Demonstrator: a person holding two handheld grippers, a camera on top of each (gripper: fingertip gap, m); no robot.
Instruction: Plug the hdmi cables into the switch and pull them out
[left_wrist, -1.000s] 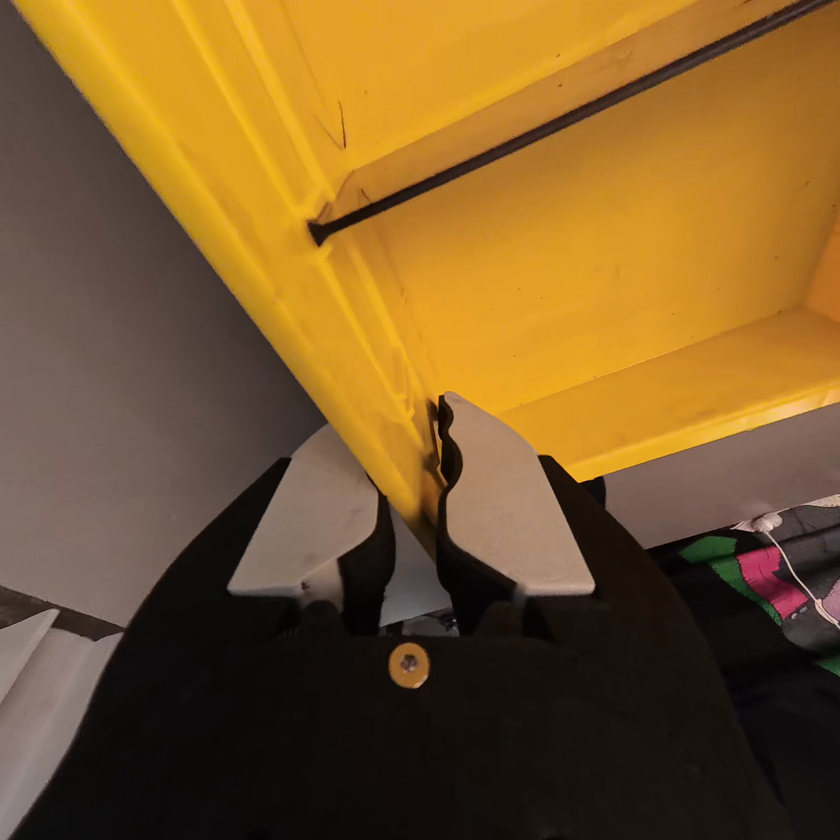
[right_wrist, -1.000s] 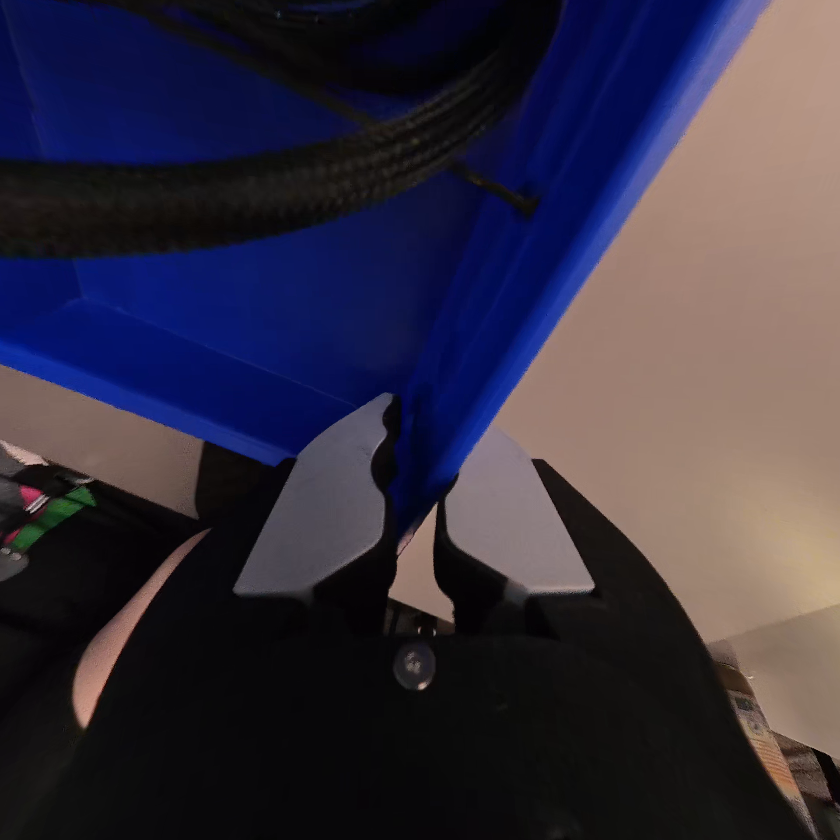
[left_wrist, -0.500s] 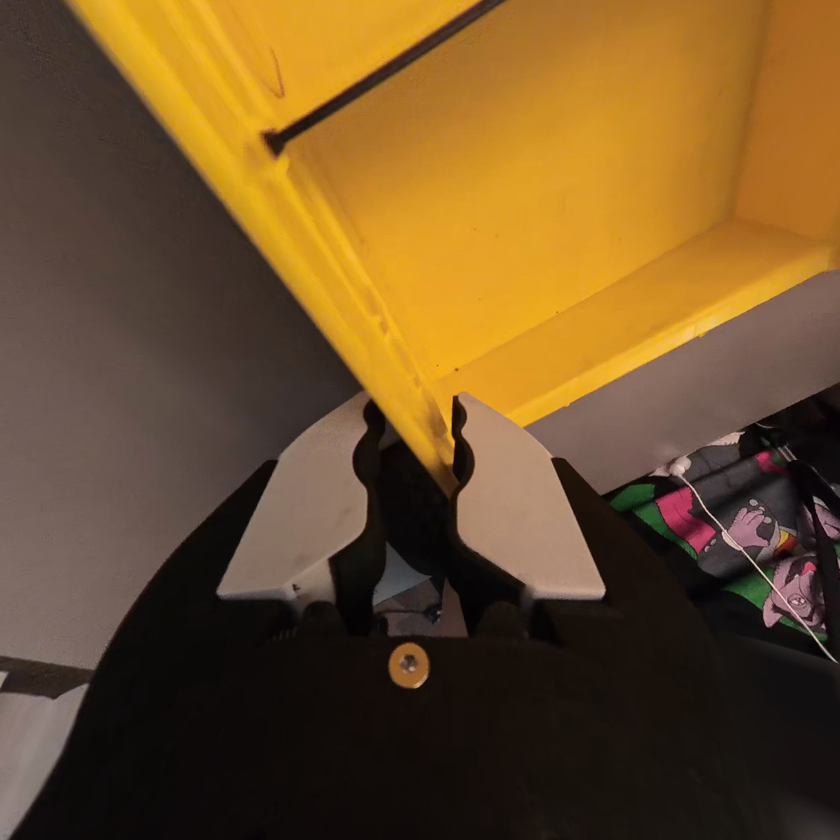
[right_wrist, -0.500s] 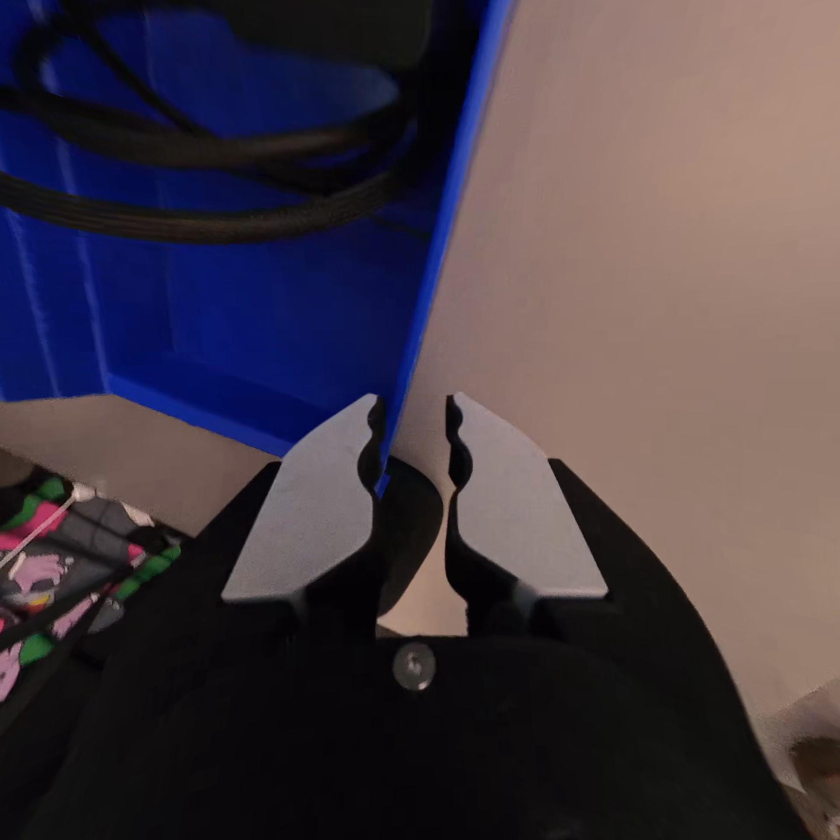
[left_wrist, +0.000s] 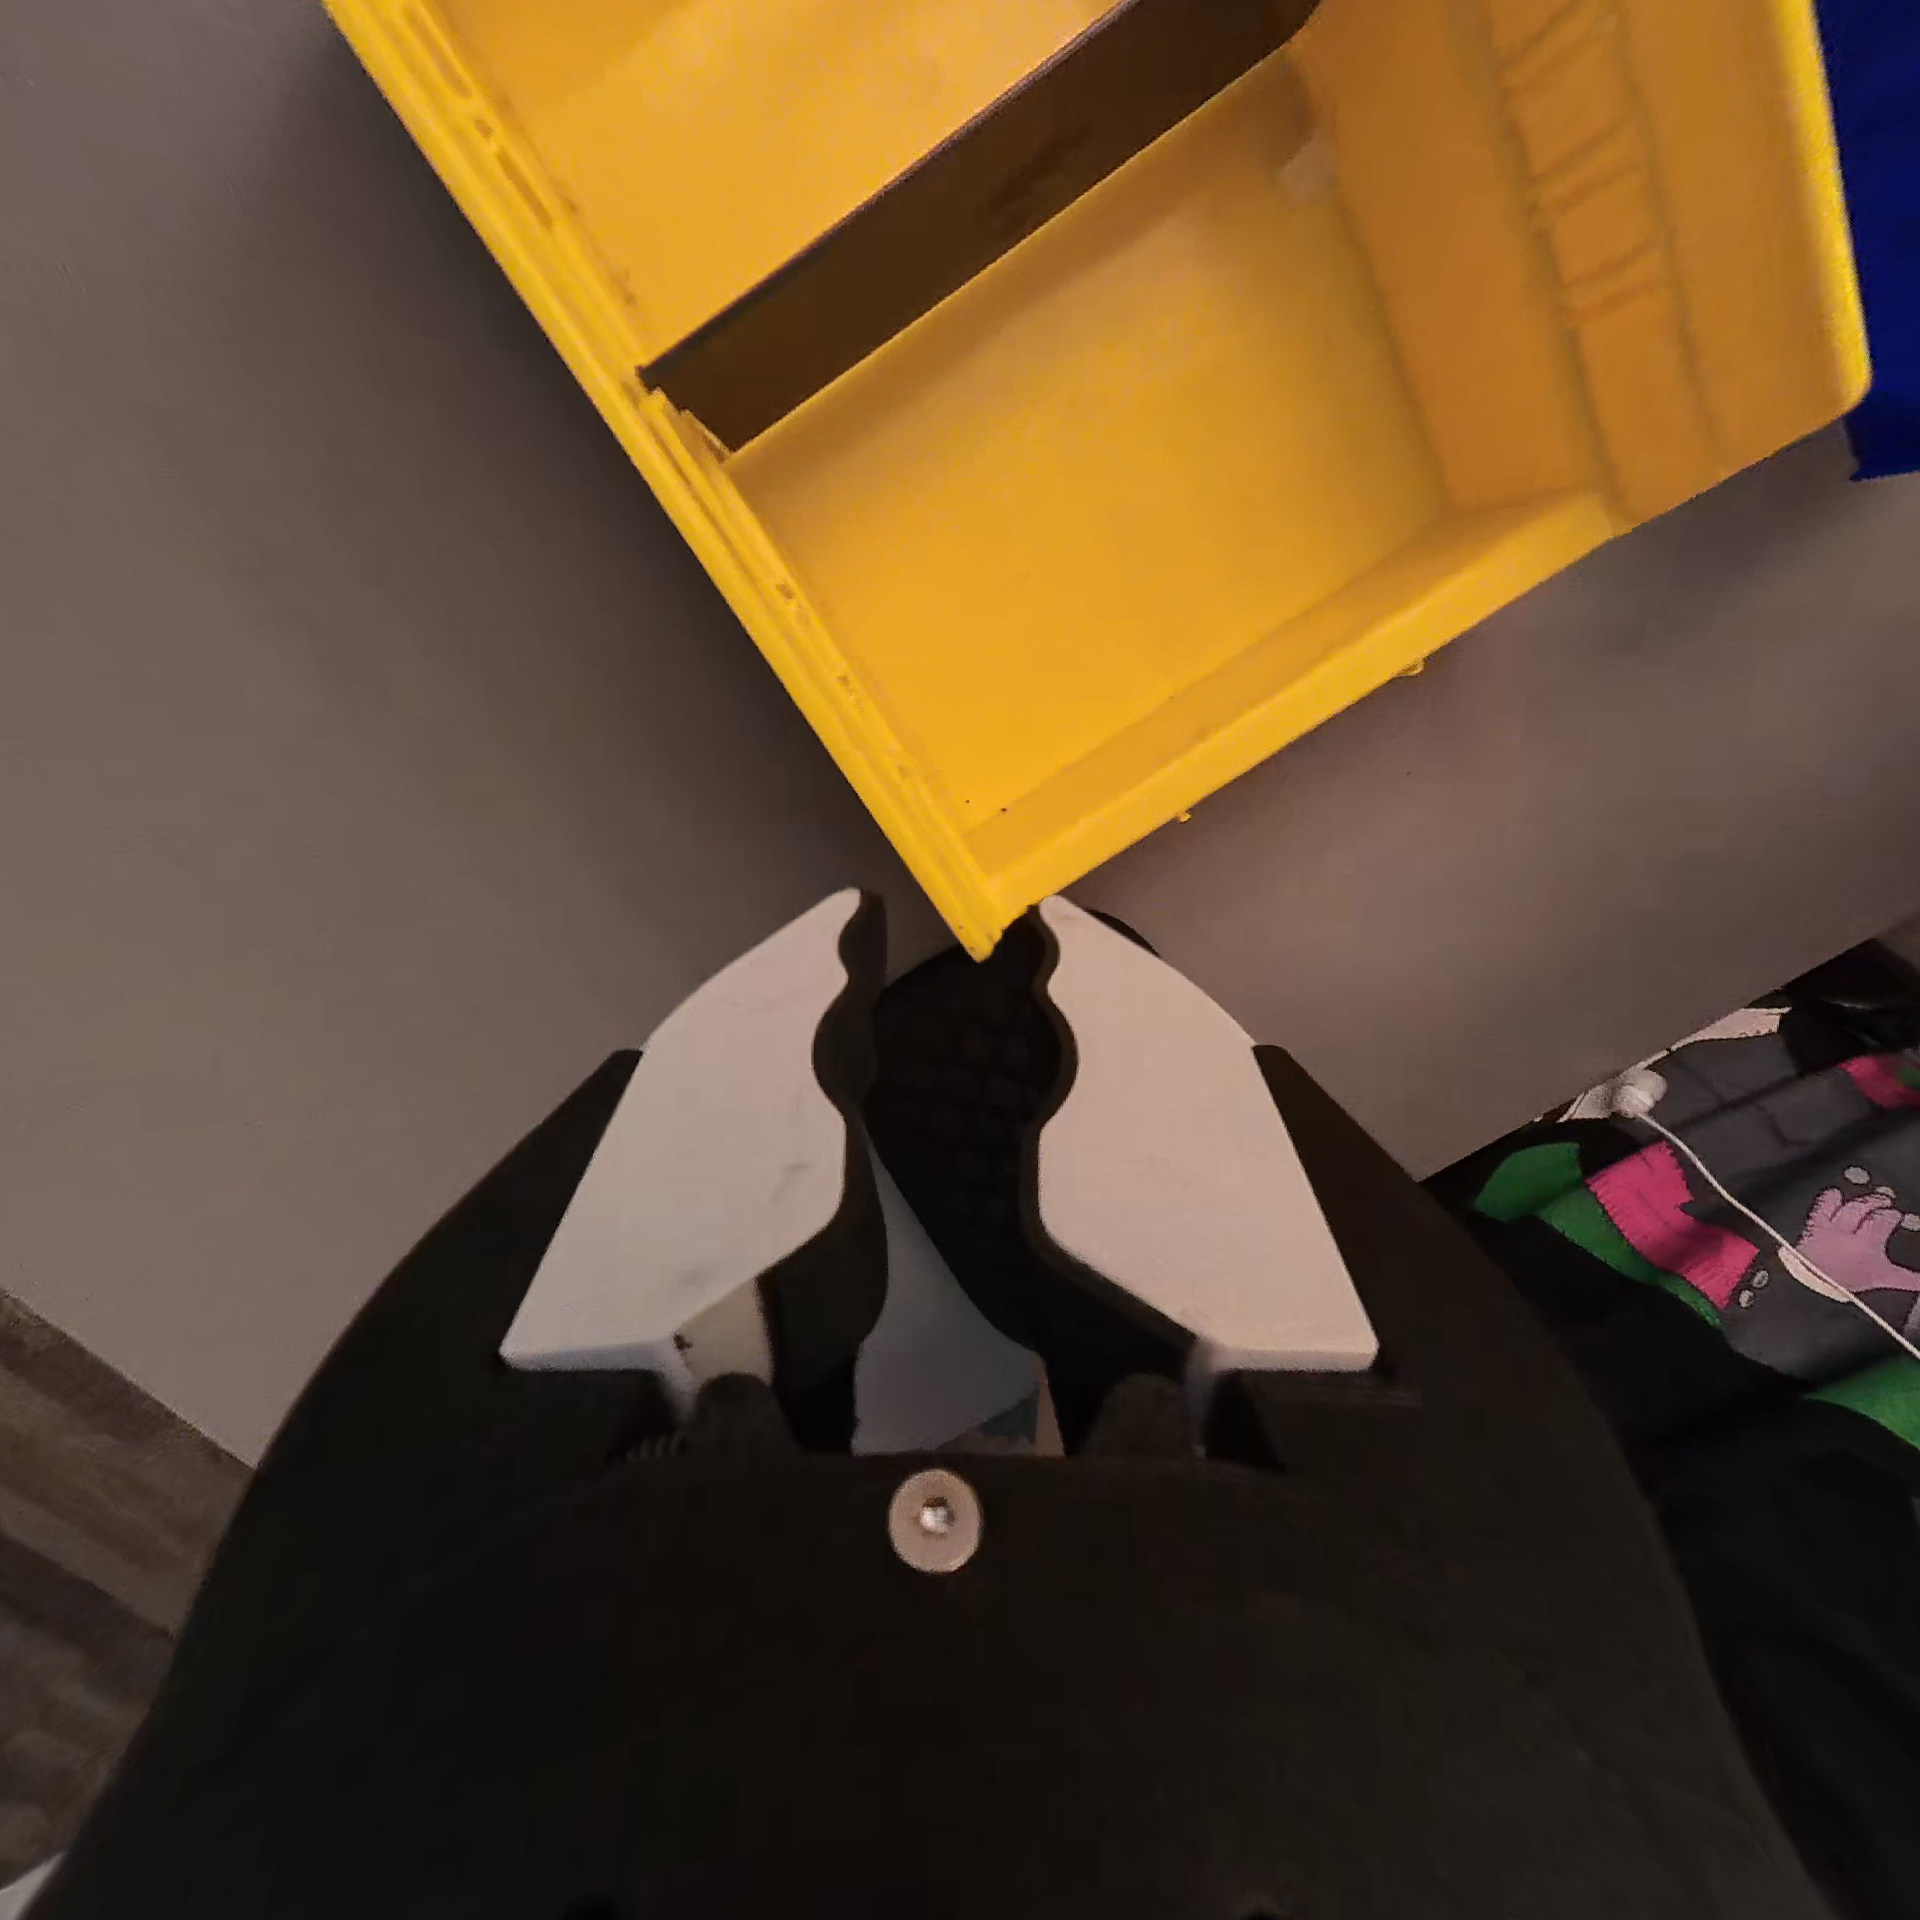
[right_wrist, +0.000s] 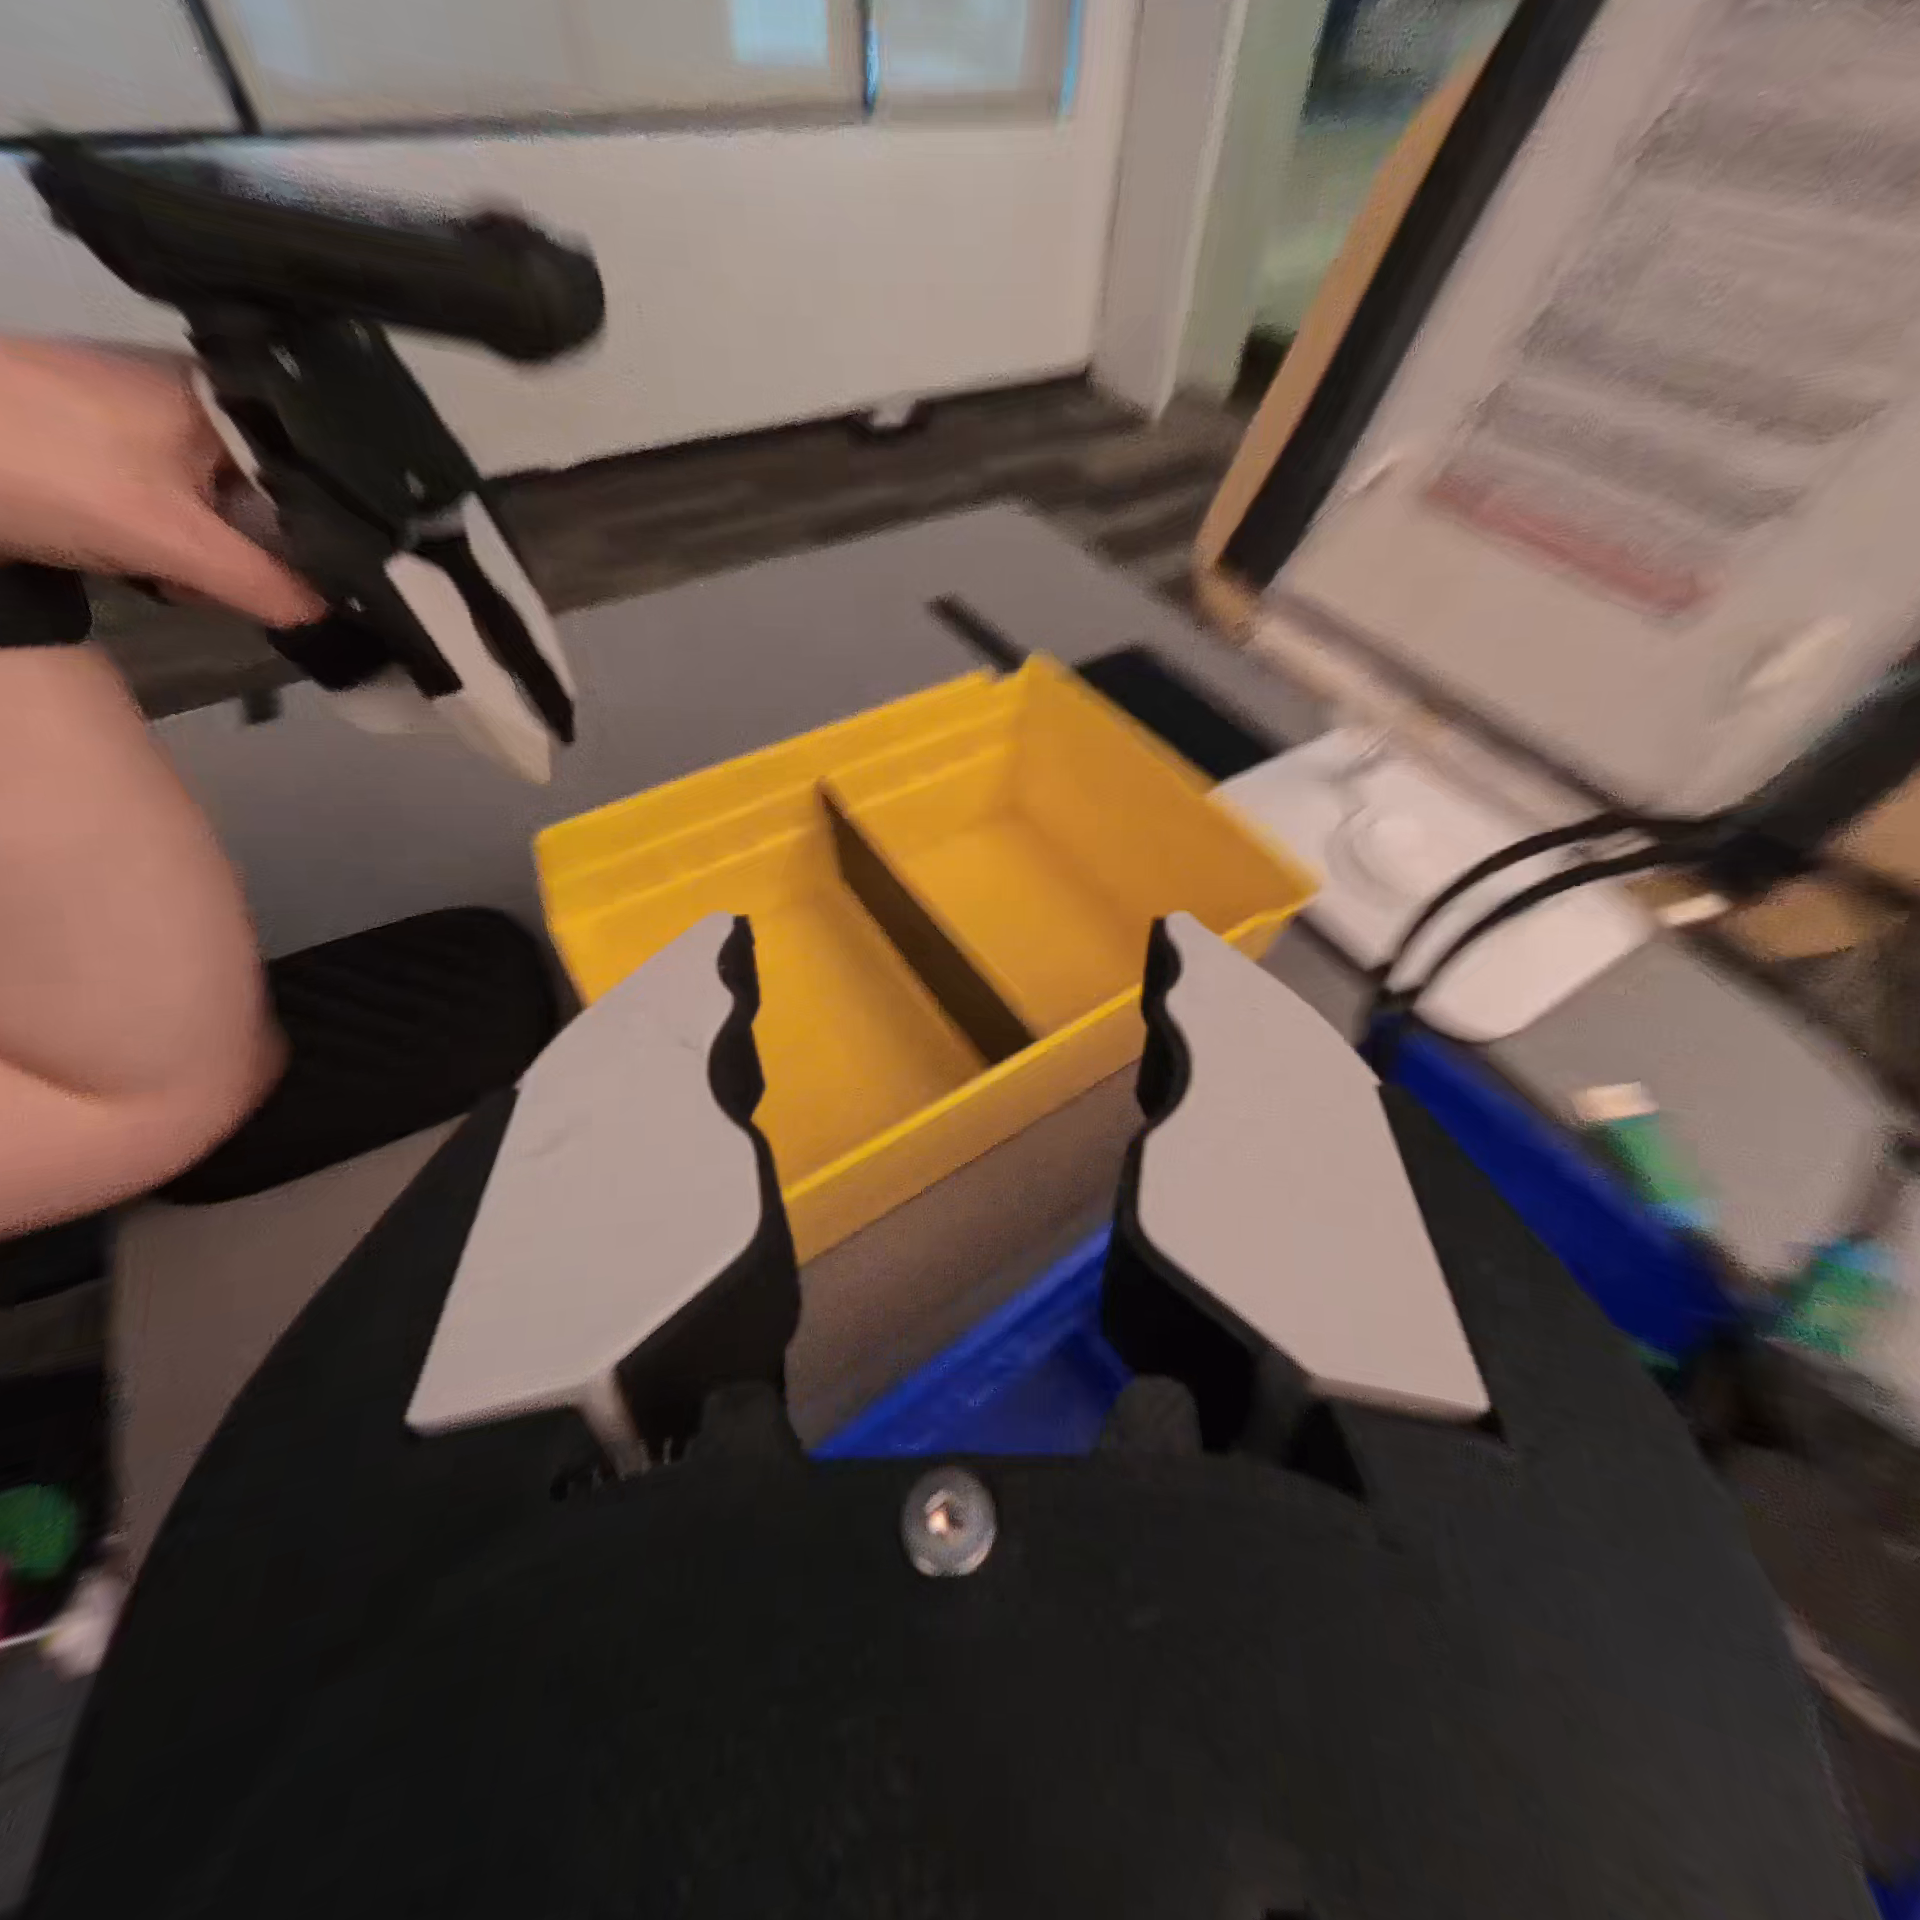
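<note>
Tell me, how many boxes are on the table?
2. The yellow box sits in the middle of the table, split by a dark divider. The blue box is just in front of it, mostly hidden behind the right claw. More could be hidden.

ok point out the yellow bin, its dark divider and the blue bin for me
yellow bin (right_wrist: 1049, 1122): right wrist view, on its near outer wall.
dark divider (right_wrist: 914, 935): right wrist view, on the panel's face between the two compartments.
blue bin (right_wrist: 987, 1361): right wrist view, on the rim showing between the claw's fingers.
</note>
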